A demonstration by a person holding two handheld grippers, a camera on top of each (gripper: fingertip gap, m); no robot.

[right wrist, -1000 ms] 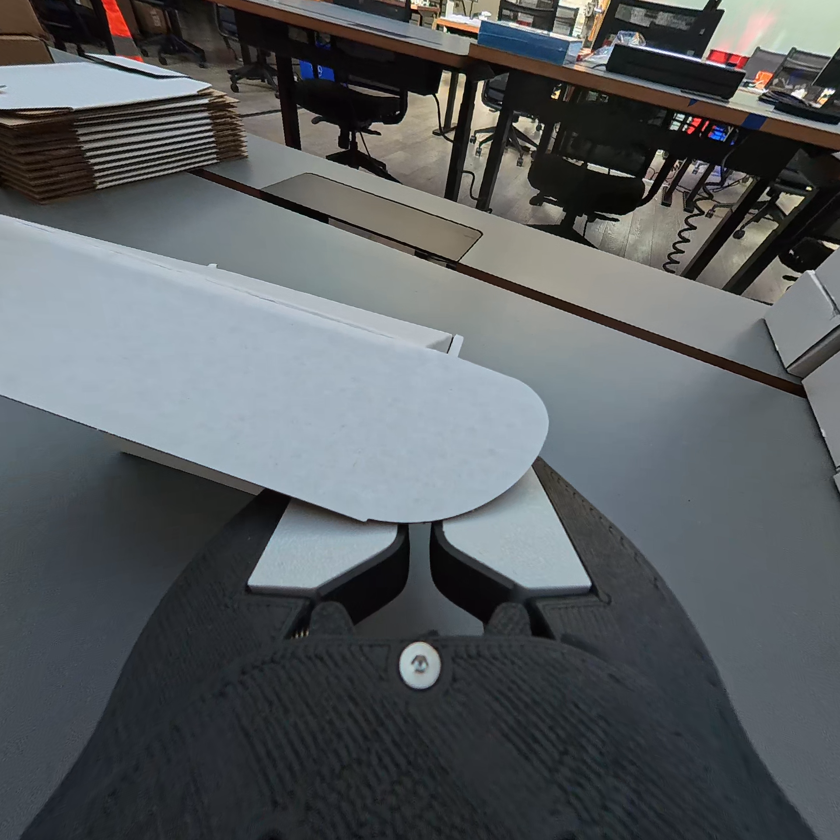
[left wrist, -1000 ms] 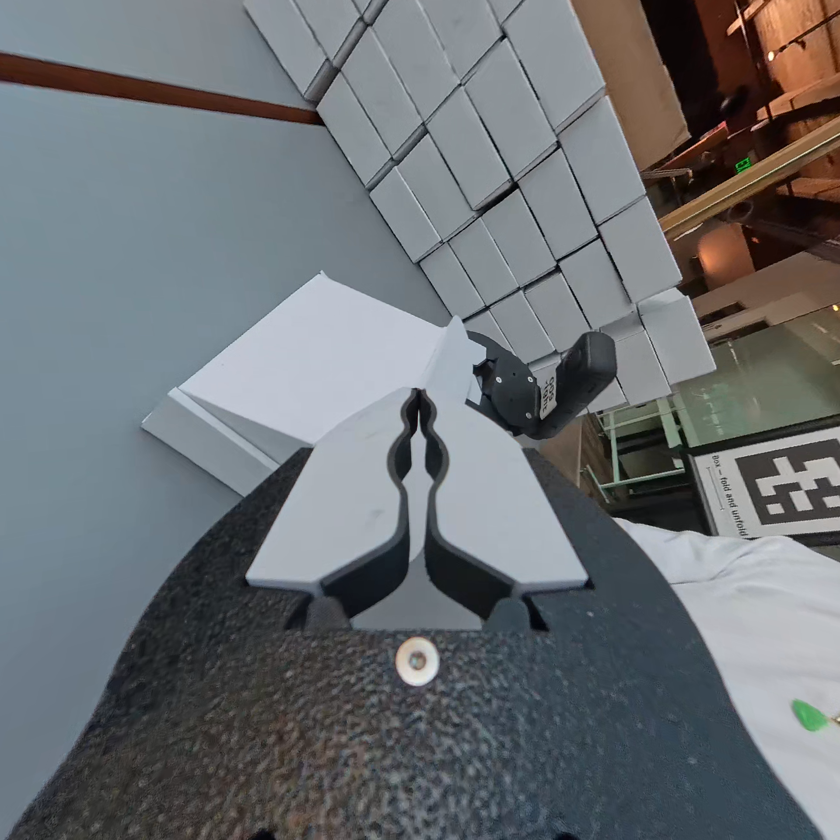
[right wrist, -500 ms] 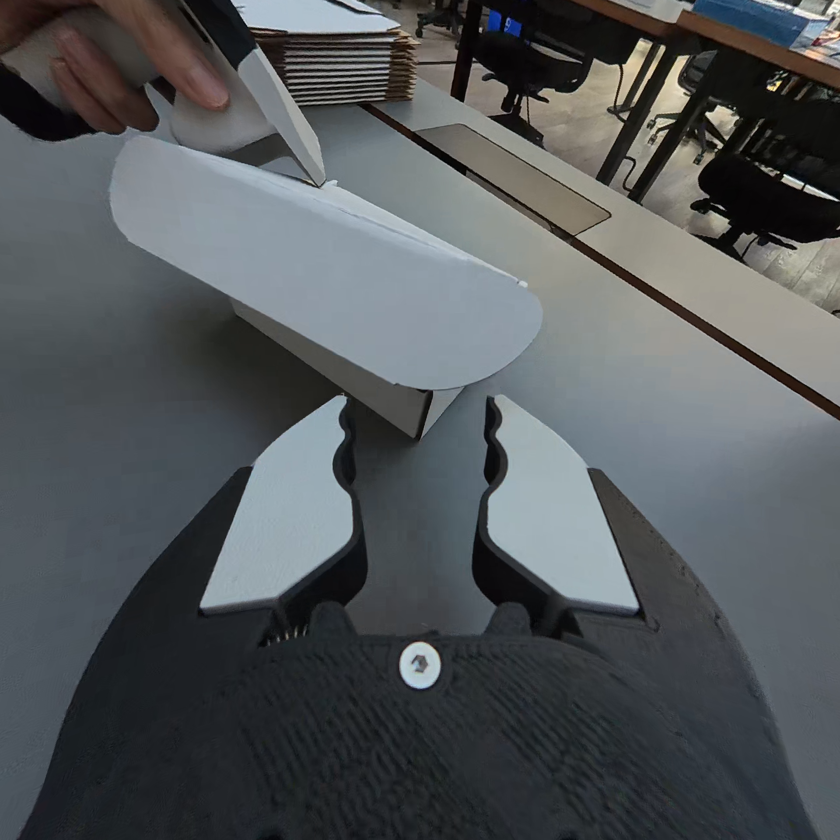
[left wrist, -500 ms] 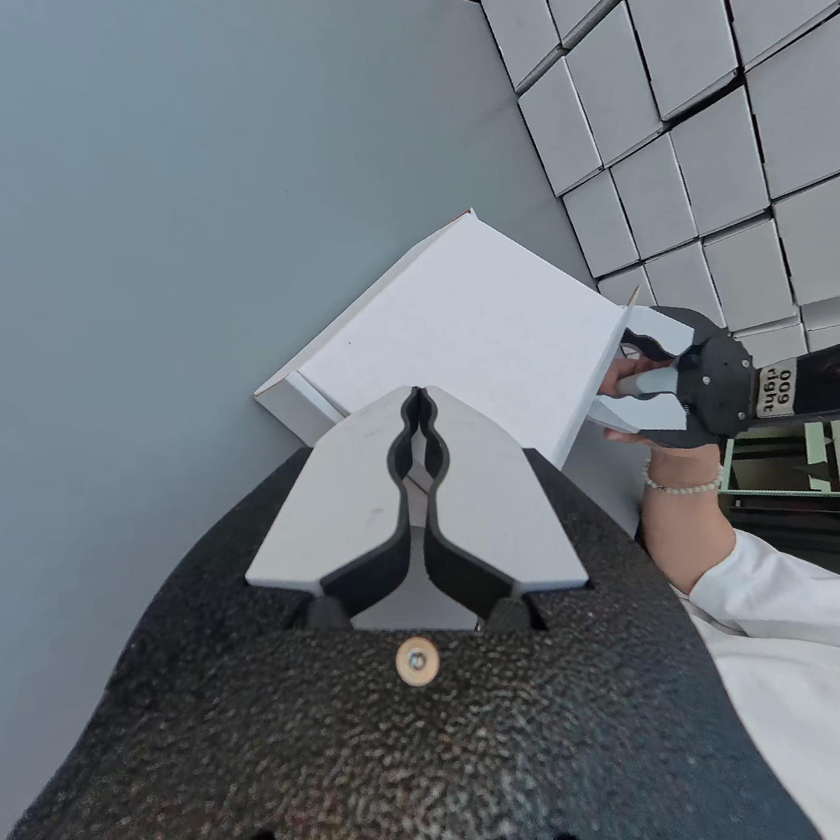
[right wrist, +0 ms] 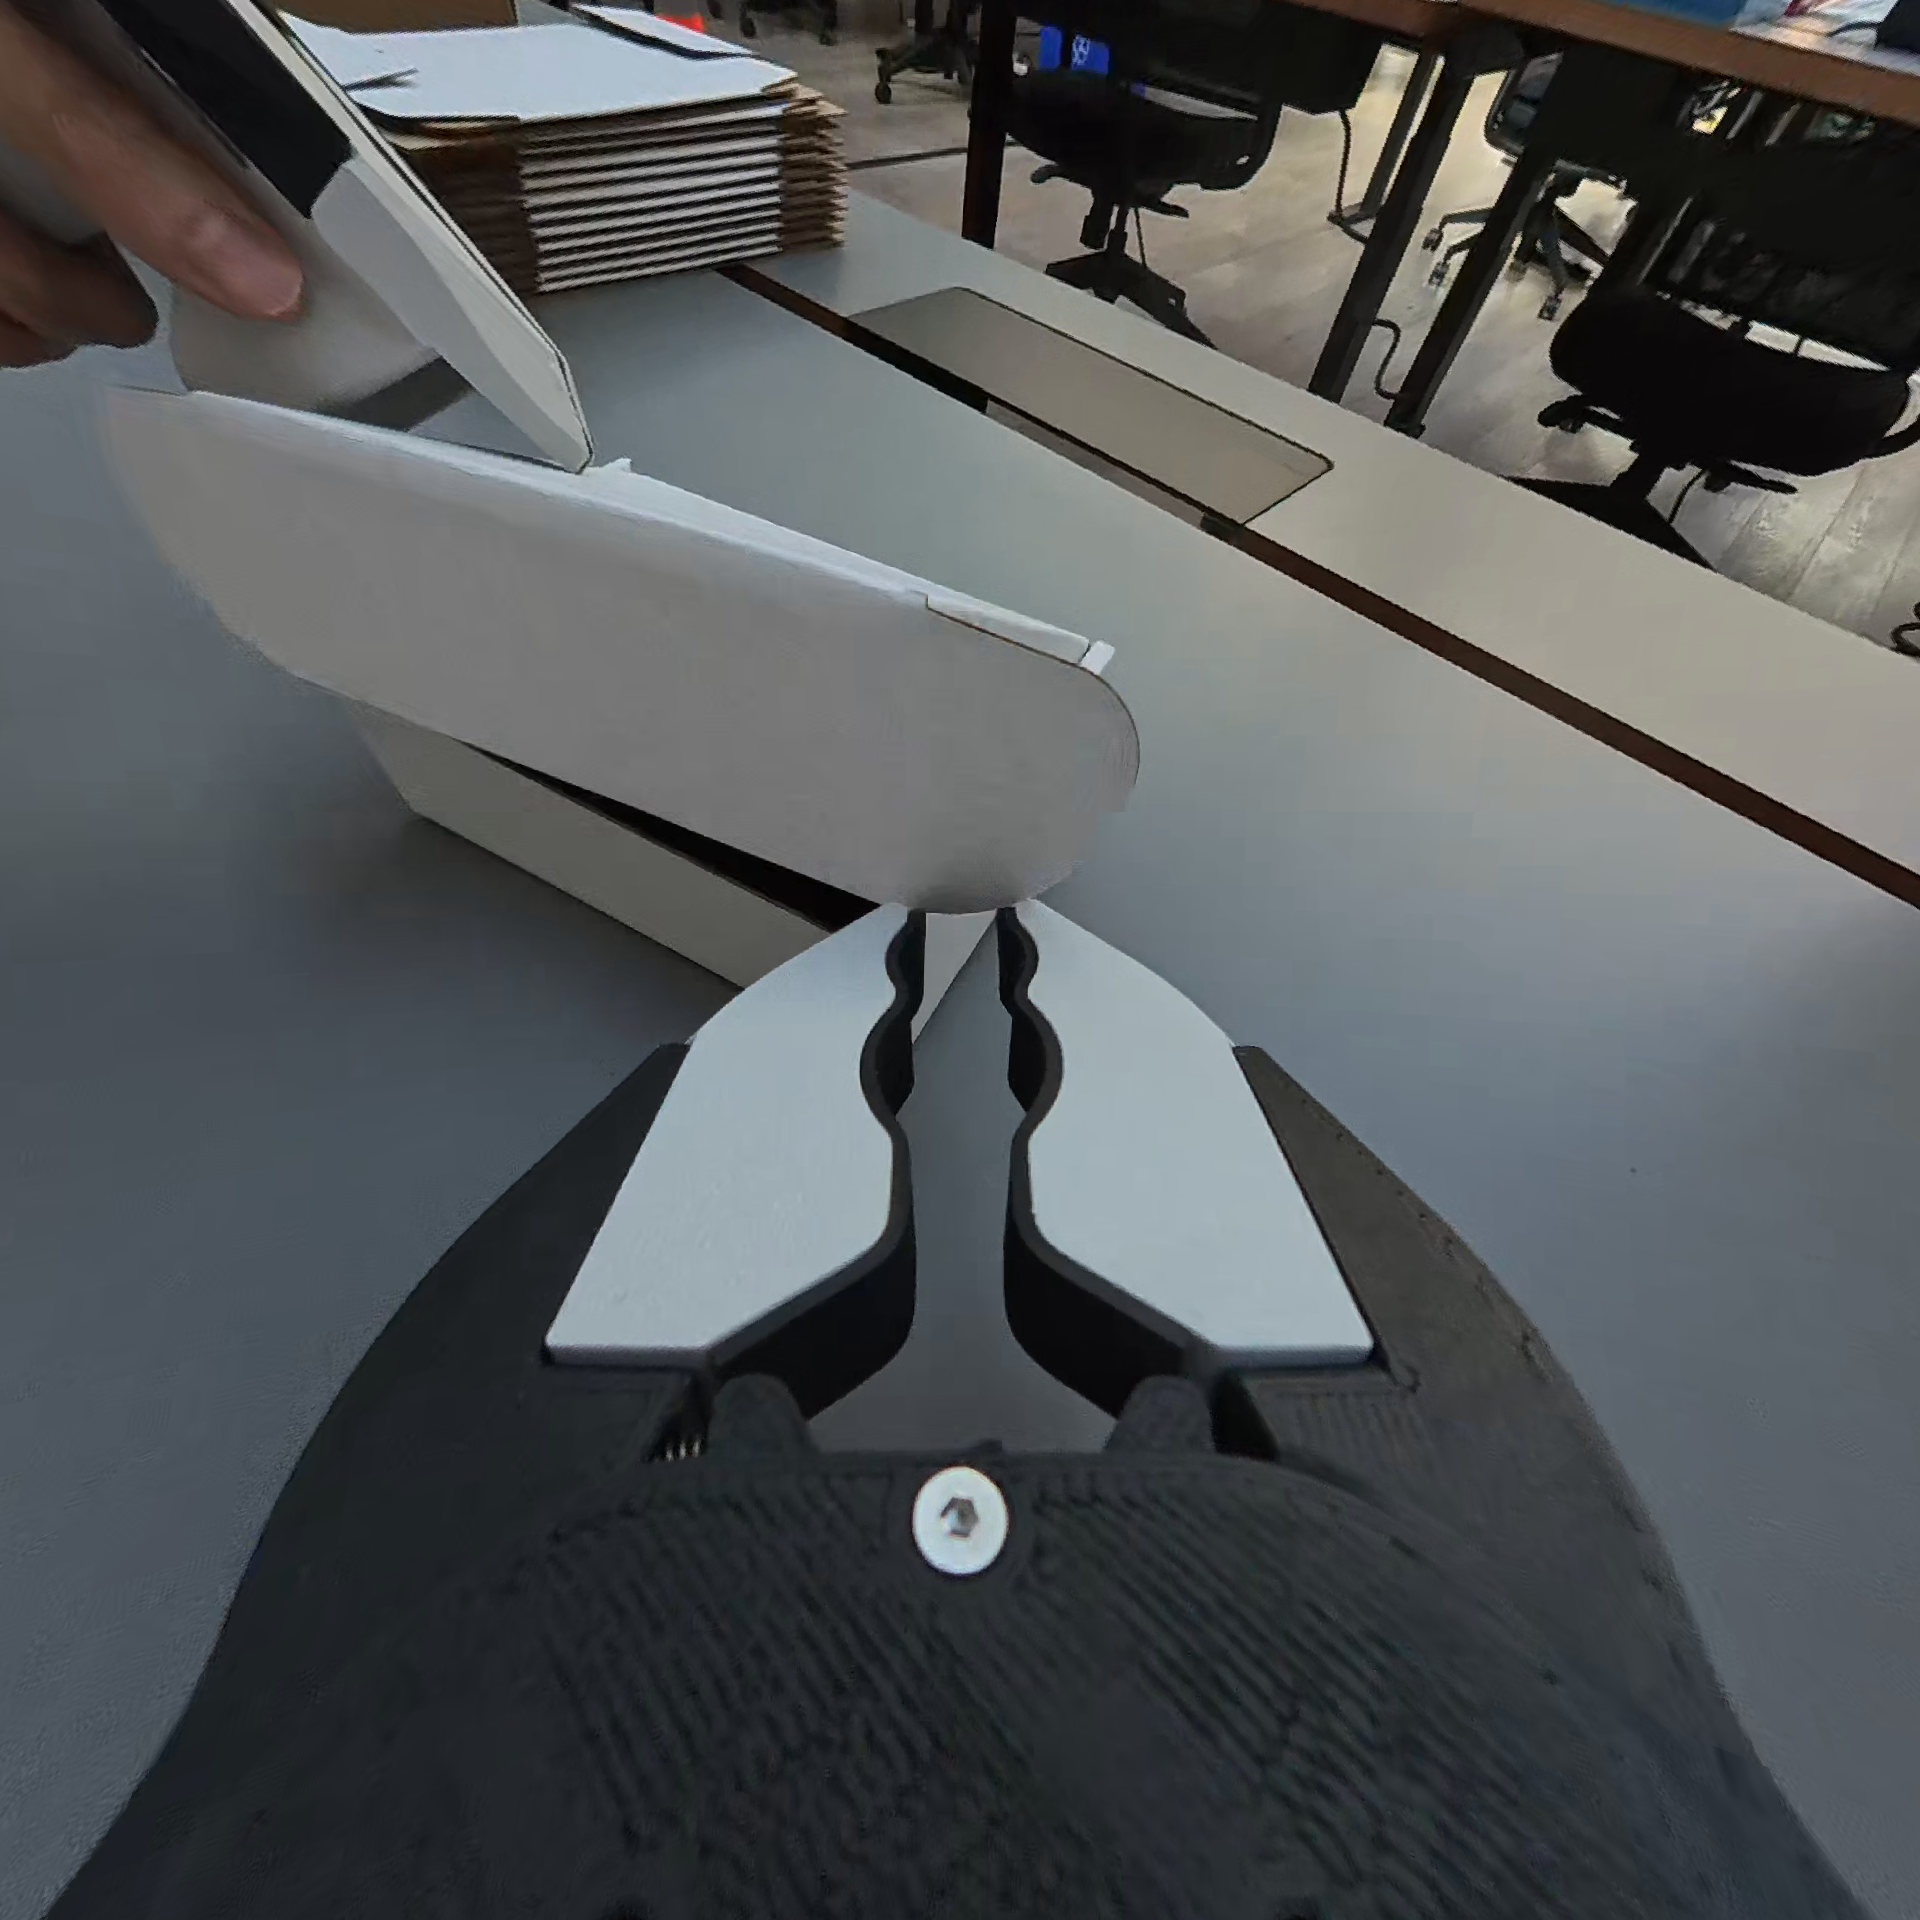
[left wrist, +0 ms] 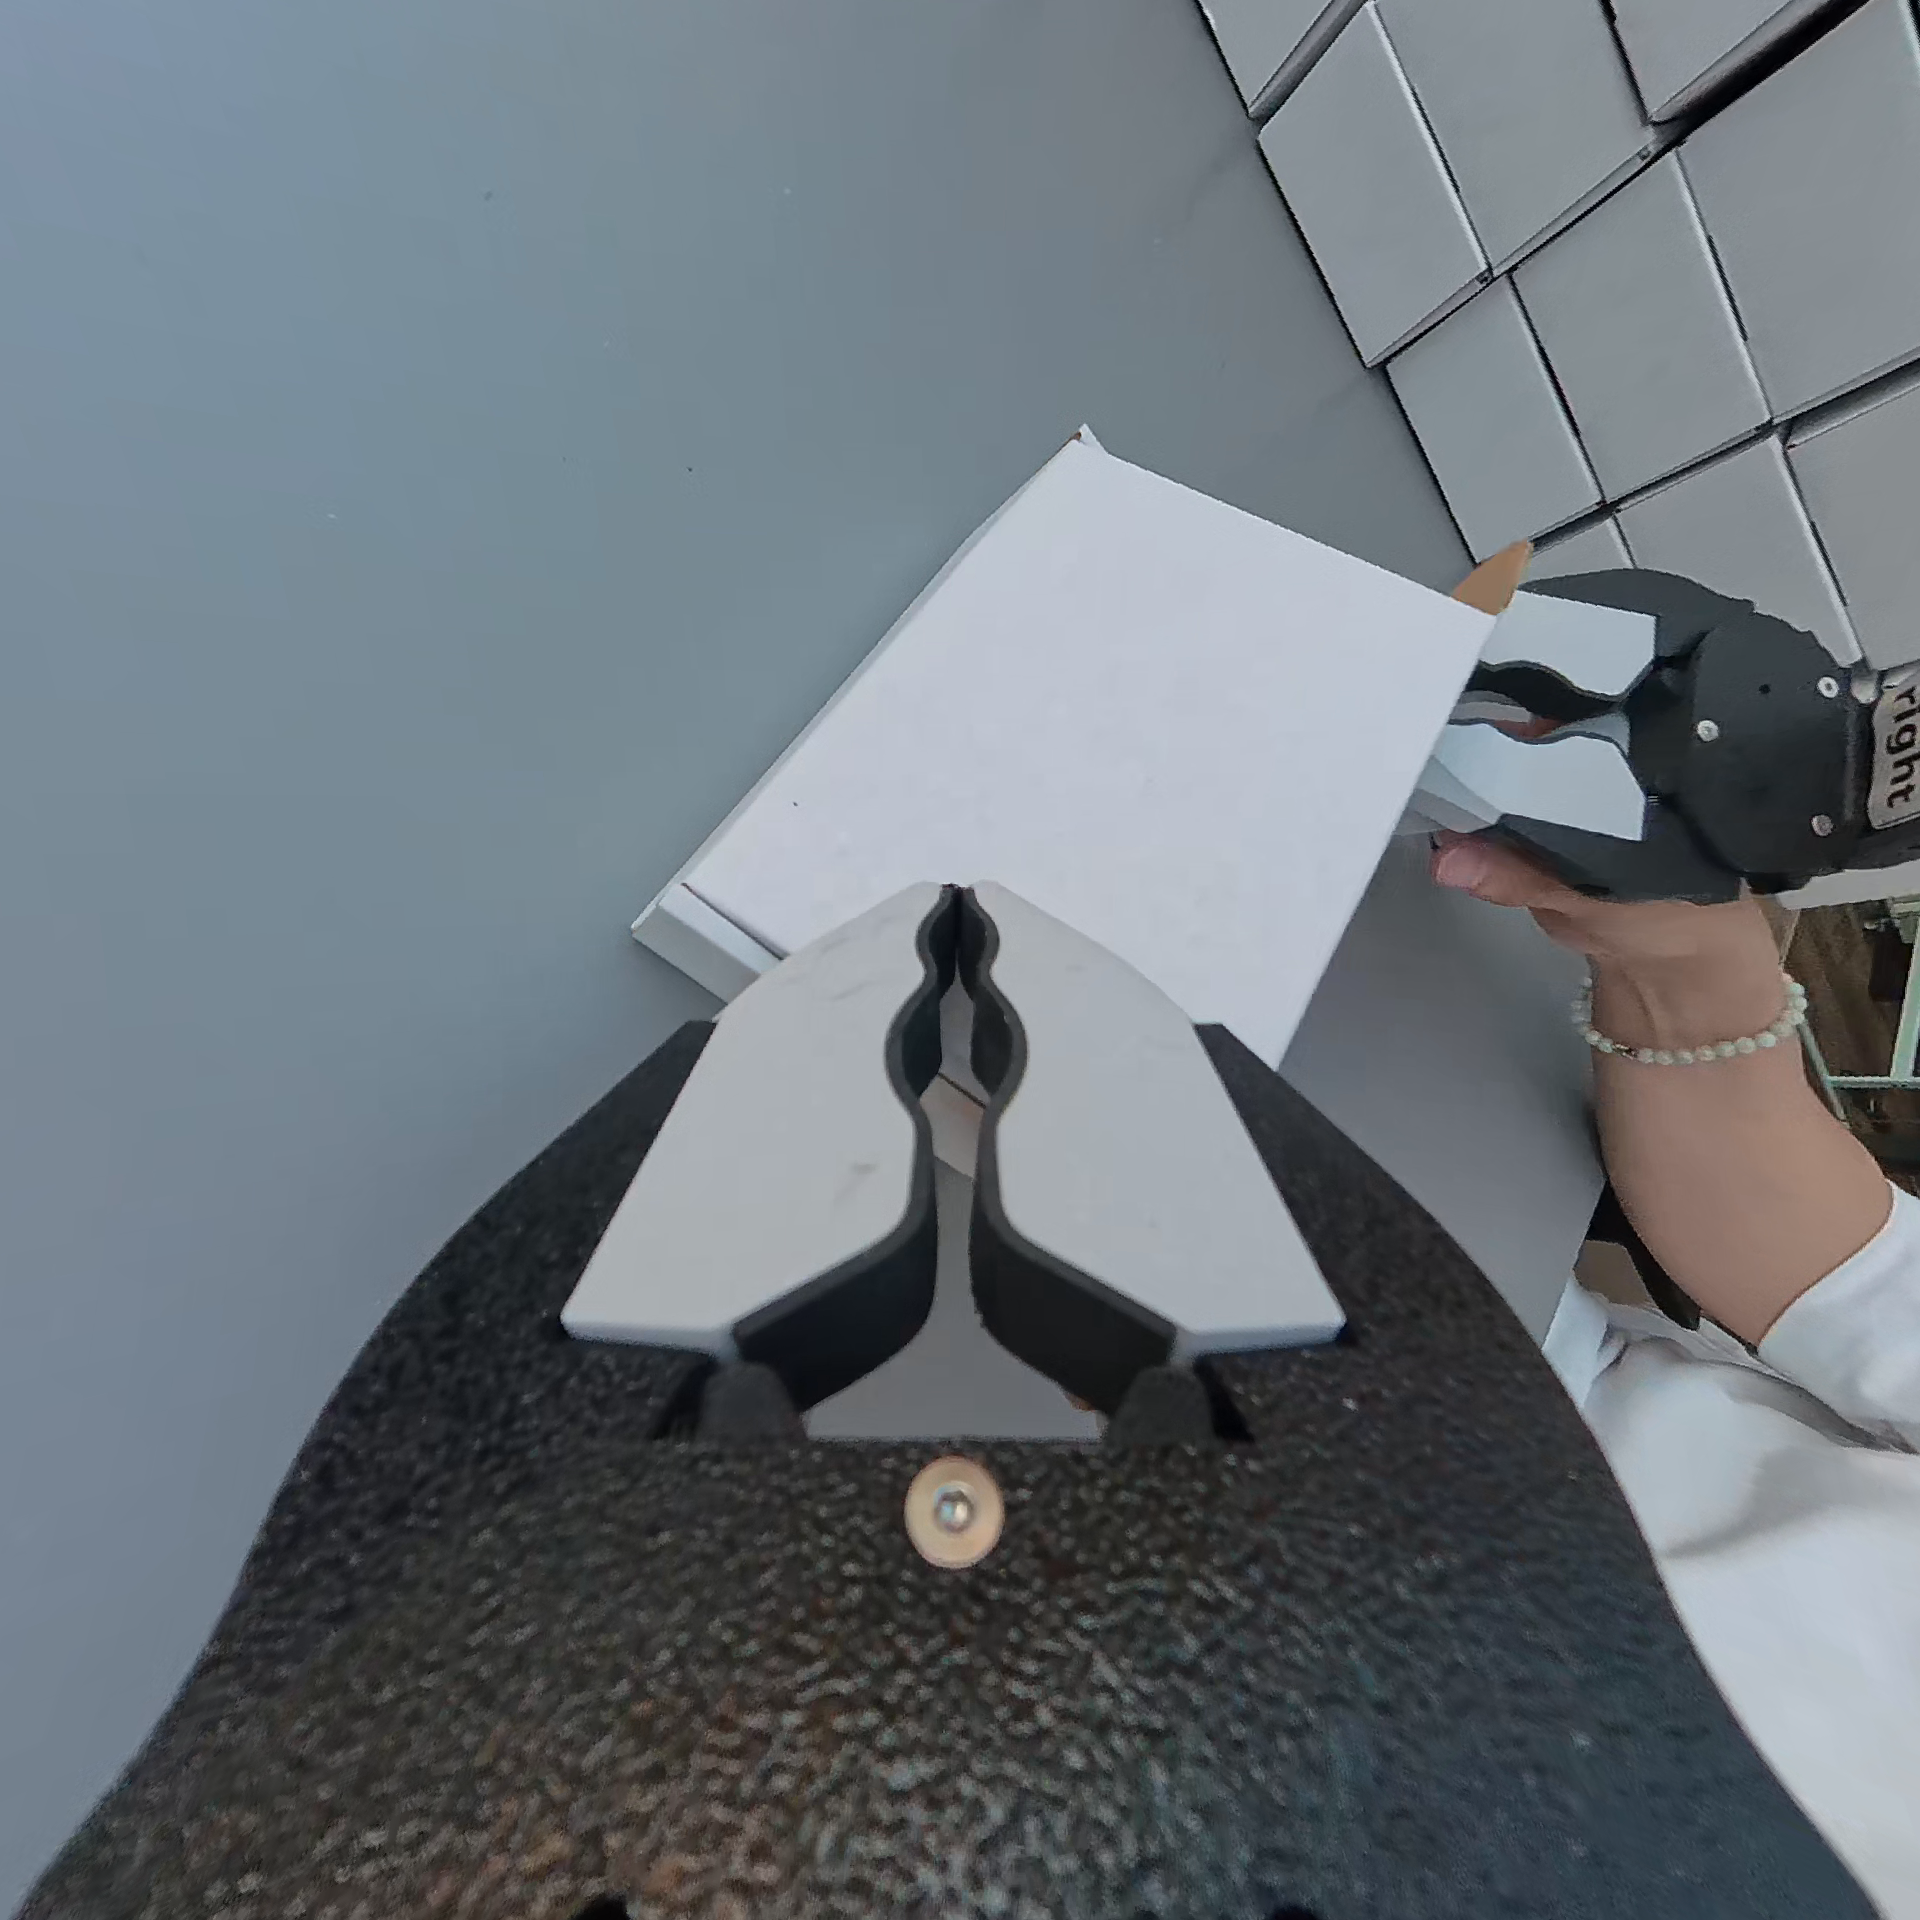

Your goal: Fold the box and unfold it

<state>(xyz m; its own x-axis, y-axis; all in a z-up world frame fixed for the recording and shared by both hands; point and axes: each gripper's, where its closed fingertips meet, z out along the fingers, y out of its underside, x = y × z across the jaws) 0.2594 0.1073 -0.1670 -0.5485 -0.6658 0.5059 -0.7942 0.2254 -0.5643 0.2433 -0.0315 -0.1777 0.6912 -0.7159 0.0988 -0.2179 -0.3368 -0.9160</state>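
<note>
Your left gripper (left wrist: 958,891): black pebbled housing, brass-toned screw (left wrist: 953,1512) at centre, two pale grey fingers (left wrist: 800,1122) with black wavy inner edges. Your right gripper (right wrist: 954,914): black ribbed housing, silver hex screw (right wrist: 960,1520), same grey fingers (right wrist: 1164,1153), white label band (left wrist: 1899,748) on the handle. You wear a white sleeve (left wrist: 1839,1320) and a pale bead bracelet (left wrist: 1688,1031).

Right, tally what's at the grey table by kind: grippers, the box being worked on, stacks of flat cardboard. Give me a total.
Grippers: 2, the left gripper and the right gripper
box being worked on: 1
stack of flat cardboard: 1
Total: 4
</note>
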